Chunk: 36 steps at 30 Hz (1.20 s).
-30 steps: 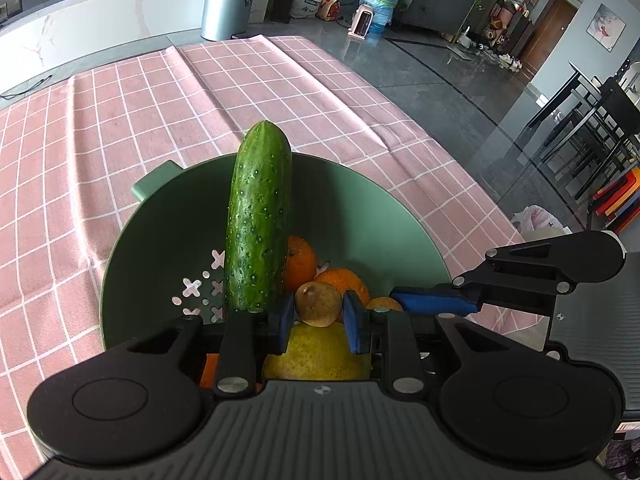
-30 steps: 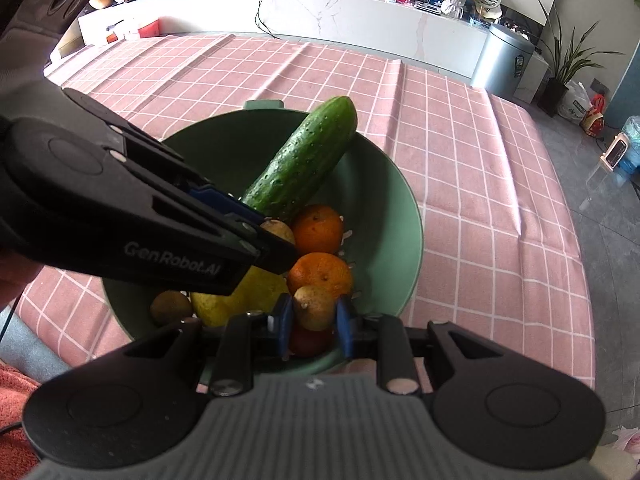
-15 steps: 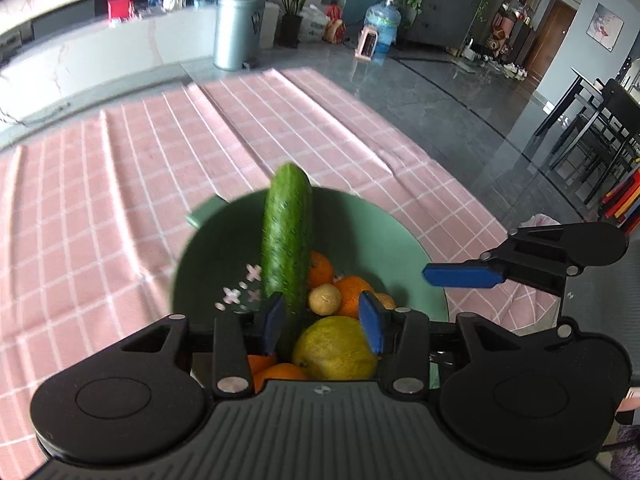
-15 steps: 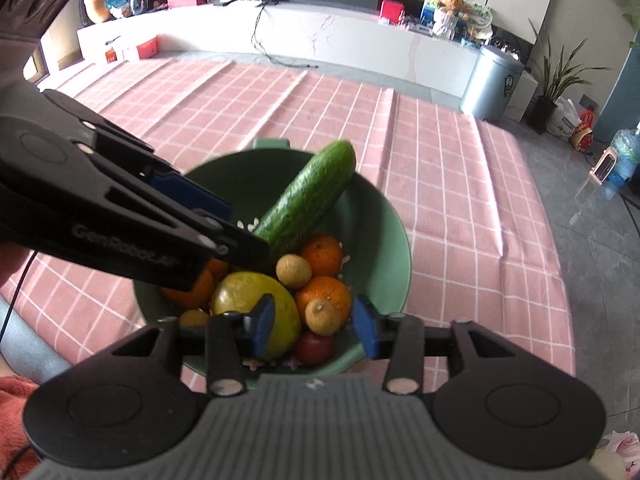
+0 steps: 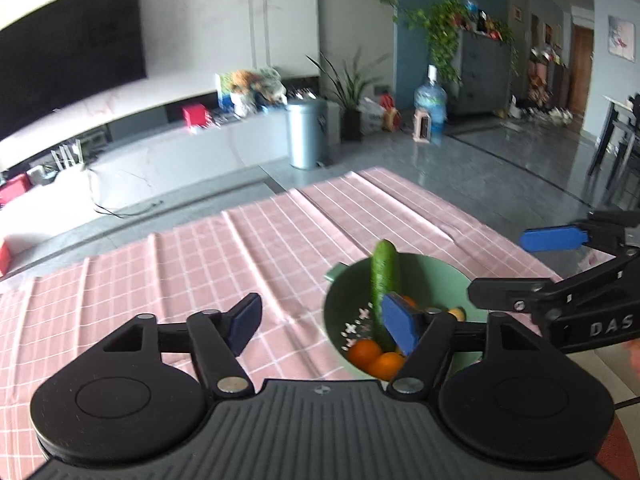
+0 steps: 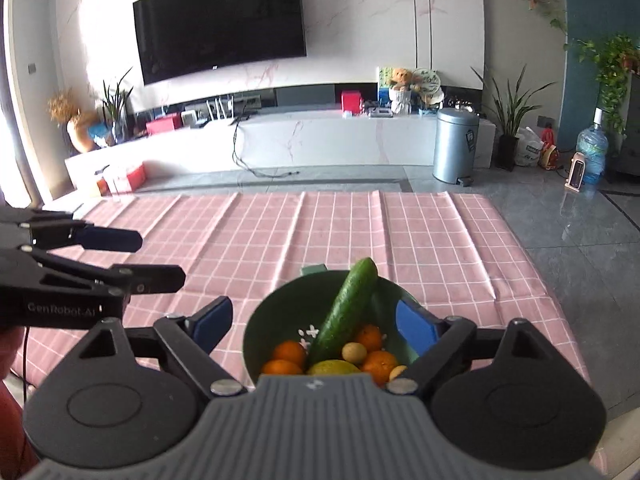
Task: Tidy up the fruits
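A green colander bowl (image 6: pixel 280 308) stands on the pink checked tablecloth (image 6: pixel 360 232) and holds a cucumber (image 6: pixel 348 312) leaning on its rim, several oranges (image 6: pixel 289 353), a yellow pear (image 6: pixel 334 367) and small brown fruits (image 6: pixel 354 352). The bowl also shows in the left wrist view (image 5: pixel 440 280) with the cucumber (image 5: pixel 384 280) and oranges (image 5: pixel 364 352). My left gripper (image 5: pixel 324 326) is wide open and empty, raised above the cloth to the left of the bowl. My right gripper (image 6: pixel 310 326) is wide open and empty, raised above the near side of the bowl.
The cloth-covered table ends at a grey tiled floor. Beyond it stand a long white TV bench (image 6: pixel 320 140), a metal bin (image 6: pixel 456 148), potted plants and a water bottle (image 6: pixel 592 152). Dark chairs (image 5: pixel 616 148) stand at far right in the left wrist view.
Both grippers have opened wide, let go of the small brown fruits into the bowl, and pulled up and back from it. The views now tilt toward the room.
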Tool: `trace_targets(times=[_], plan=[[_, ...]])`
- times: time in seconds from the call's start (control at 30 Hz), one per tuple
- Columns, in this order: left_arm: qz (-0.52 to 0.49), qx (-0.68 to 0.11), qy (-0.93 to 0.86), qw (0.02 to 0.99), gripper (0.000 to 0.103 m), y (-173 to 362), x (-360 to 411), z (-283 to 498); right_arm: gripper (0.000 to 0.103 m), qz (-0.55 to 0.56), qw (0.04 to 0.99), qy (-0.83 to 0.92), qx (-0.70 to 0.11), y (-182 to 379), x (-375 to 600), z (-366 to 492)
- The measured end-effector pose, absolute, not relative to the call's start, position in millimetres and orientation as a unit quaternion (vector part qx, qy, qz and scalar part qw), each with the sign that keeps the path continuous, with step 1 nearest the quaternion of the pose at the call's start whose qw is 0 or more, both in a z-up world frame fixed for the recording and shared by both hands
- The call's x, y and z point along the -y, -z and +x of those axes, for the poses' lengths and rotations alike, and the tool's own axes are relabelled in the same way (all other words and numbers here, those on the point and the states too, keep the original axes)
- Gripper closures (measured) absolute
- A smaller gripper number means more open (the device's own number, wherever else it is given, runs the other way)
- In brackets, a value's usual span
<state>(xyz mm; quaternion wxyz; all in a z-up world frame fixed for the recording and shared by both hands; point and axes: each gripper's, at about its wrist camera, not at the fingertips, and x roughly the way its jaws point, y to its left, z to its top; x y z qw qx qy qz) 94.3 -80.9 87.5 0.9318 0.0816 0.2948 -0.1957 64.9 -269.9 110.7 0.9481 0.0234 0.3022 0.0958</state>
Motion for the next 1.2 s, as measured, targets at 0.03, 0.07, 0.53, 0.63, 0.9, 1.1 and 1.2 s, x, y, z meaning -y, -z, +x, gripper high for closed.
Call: trace_targets(times=[0.03,0.07,0.53,0.63,0.9,1.1,1.2], plan=[[0.078,-0.284,0.188,0.937,0.017,-90,76,89,0.015,0.029,0.951,-0.091,-0.293,-114,267,58],[0.076,-0.272,0.181,0.942,0.017,-91,71,84,0.015,0.034,0.955,-0.085,-0.283,-116,263,51],[0.107,-0.213,0.08,0.968,0.01,-74,47,41,0.01,0.043,0.976,0.013,-0.215,-90,222,-23],[0.094,-0.228,0.09,0.965,0.009,-63,46,39,0.01,0.034,0.975,0.018,-0.22,-78,216,-29],[0.096,-0.269,0.103,0.953,0.009,-33,53,43,0.01,0.027,0.969,0.027,-0.243,-49,218,-24],[0.085,-0.306,0.106,0.942,0.01,-11,52,49,0.01,0.043,0.967,0.032,-0.25,-36,224,-18],[0.087,-0.325,0.104,0.936,0.009,-3,53,53,0.01,0.041,0.962,0.027,-0.269,-29,225,-9]])
